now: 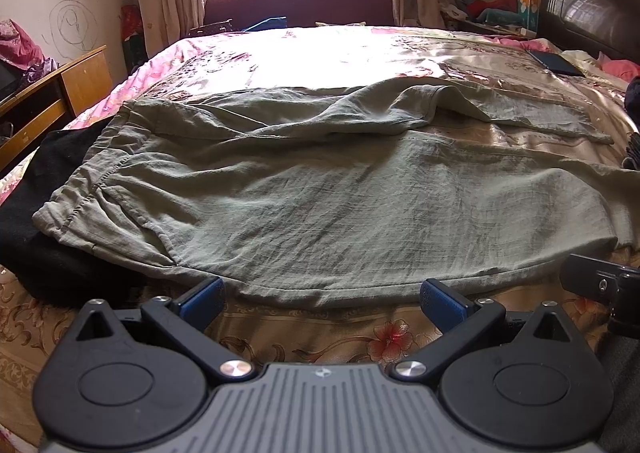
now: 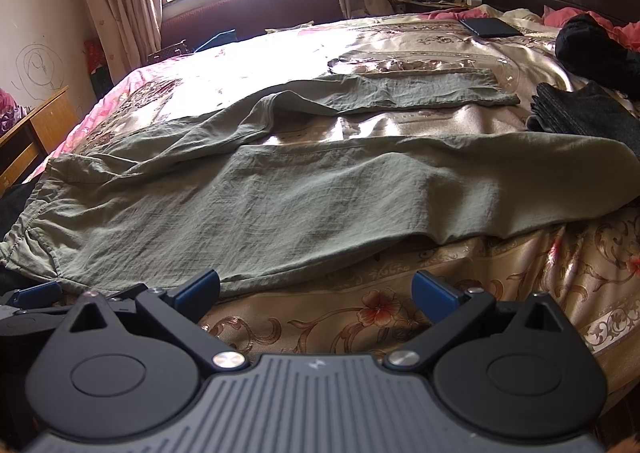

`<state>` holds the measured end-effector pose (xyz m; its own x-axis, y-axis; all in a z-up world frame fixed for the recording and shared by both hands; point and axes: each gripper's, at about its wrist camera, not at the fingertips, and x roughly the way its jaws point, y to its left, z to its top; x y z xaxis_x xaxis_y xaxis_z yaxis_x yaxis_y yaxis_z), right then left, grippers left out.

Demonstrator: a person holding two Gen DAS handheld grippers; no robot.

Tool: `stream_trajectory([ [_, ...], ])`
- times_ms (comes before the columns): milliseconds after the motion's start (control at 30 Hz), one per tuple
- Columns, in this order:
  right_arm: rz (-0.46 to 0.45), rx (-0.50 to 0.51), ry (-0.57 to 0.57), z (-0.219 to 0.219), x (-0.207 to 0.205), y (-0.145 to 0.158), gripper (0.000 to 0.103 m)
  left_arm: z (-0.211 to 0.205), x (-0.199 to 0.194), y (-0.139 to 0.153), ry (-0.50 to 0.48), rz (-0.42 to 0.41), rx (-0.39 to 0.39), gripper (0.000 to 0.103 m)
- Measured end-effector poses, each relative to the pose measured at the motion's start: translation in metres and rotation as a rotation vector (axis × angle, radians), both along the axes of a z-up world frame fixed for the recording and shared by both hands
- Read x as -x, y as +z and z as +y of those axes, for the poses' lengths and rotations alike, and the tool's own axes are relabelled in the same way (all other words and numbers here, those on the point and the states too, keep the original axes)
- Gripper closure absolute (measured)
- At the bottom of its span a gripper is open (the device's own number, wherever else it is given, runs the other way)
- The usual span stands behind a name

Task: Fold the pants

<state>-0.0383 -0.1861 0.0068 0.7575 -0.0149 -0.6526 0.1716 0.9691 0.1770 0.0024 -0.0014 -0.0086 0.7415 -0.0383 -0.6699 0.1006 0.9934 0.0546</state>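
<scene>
Grey-green pants (image 1: 320,197) lie spread flat across the bed, waistband at the left, both legs running to the right. They also show in the right wrist view (image 2: 304,193). The far leg (image 2: 420,93) lies apart from the near one. My left gripper (image 1: 322,299) is open and empty, just short of the pants' near hem. My right gripper (image 2: 316,291) is open and empty, at the near edge of the near leg, to the right of the left gripper. The left gripper's finger (image 2: 36,293) shows at the left in the right wrist view.
The bed has a floral gold and pink cover (image 2: 400,317). A black garment (image 1: 52,237) lies under the waistband at the left. Folded dark clothes (image 2: 584,113) and a black bundle (image 2: 592,45) sit at the right. A dark tablet (image 2: 492,27) lies near the headboard. A wooden desk (image 1: 52,93) stands at the left.
</scene>
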Motion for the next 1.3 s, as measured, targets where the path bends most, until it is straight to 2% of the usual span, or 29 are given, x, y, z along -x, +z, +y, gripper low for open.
stream_trajectory([
  [1300,0.015,-0.011,-0.009,-0.0010,-0.0015,0.0007,0.002,-0.0018,0.0012,0.0045,-0.022,-0.007,0.008,0.000],
])
